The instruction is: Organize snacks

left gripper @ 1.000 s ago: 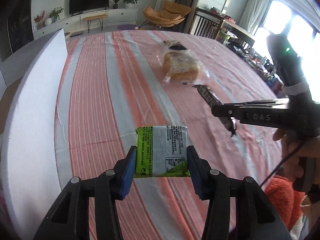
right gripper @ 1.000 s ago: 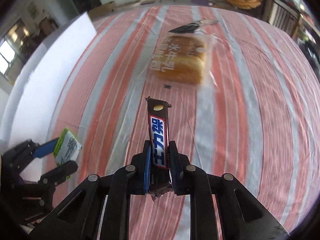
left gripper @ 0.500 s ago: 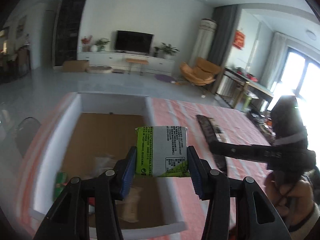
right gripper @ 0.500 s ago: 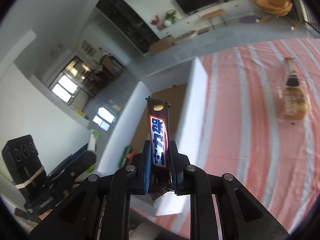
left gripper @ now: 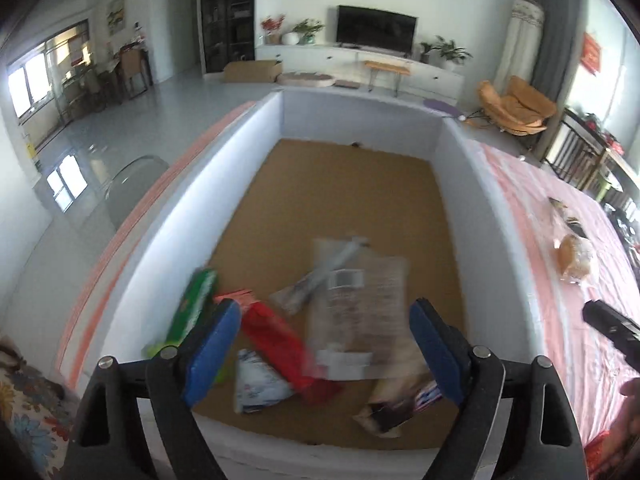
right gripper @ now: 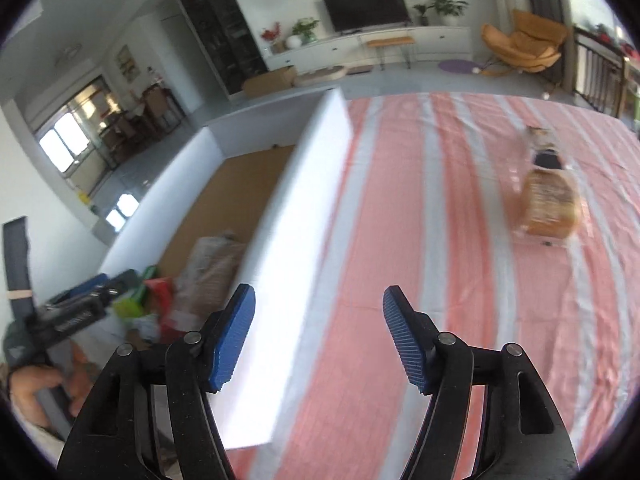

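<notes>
My left gripper [left gripper: 324,352] hangs over the white foam box [left gripper: 492,216], its jaws opening with nothing between them. On the box's brown floor lie a blurred green packet [left gripper: 194,312], a red packet [left gripper: 276,344], a clear bag [left gripper: 360,304], a white-and-blue packet [left gripper: 256,386] and a dark chocolate bar [left gripper: 400,406] near the front right corner. My right gripper [right gripper: 316,340] is above the box's right wall [right gripper: 296,232], its jaws also opening and empty. A bagged bread loaf [right gripper: 548,204] stays on the striped cloth.
The table wears a pink-and-grey striped cloth [right gripper: 440,280]. My left gripper [right gripper: 72,316] and a hand [right gripper: 36,384] show at the left edge of the right wrist view. The right gripper's tip [left gripper: 612,328] pokes in at the right of the left wrist view.
Both grippers swung from the table to the box. The left one let go of the green packet and the right one of the chocolate bar; both jaws now stand wide.
</notes>
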The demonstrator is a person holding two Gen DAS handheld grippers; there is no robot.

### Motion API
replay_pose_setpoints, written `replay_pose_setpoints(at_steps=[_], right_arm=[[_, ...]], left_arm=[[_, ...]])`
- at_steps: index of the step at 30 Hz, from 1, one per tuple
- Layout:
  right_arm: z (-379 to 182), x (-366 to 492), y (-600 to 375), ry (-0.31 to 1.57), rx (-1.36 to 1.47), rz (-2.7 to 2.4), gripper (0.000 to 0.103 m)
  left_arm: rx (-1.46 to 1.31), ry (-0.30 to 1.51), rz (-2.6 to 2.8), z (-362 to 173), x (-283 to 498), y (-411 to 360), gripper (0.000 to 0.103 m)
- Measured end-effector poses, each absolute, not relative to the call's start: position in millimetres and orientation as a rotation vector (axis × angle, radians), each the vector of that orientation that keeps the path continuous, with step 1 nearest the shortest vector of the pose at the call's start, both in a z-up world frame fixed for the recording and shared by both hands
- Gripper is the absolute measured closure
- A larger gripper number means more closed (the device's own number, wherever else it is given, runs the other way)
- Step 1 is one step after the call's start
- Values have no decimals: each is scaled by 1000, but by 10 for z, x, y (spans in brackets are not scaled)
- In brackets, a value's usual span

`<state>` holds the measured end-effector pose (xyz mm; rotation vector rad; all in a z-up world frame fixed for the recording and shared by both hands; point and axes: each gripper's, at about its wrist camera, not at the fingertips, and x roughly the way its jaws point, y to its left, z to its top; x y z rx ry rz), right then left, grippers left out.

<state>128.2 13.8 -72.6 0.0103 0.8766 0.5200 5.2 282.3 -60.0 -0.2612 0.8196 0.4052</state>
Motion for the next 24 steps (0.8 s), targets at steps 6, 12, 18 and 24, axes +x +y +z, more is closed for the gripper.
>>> replay_pose_setpoints(at_steps=[6, 12, 18, 24], right_arm=[[-1264, 1315, -829, 856, -114, 103, 30], [-1334, 1275, -1457, 846, 67, -55, 30], [-1410, 1319, -1670, 855, 151, -138, 27], [-1445, 1286, -1831, 853, 231, -167, 26]], left_arm=[[-214, 732, 197, -330, 381, 2131, 5], [-105, 775, -70, -179, 709, 1082, 3], [-31, 871, -177, -571, 1149, 329, 3], [-41, 940, -65, -1207, 1636, 207, 3]])
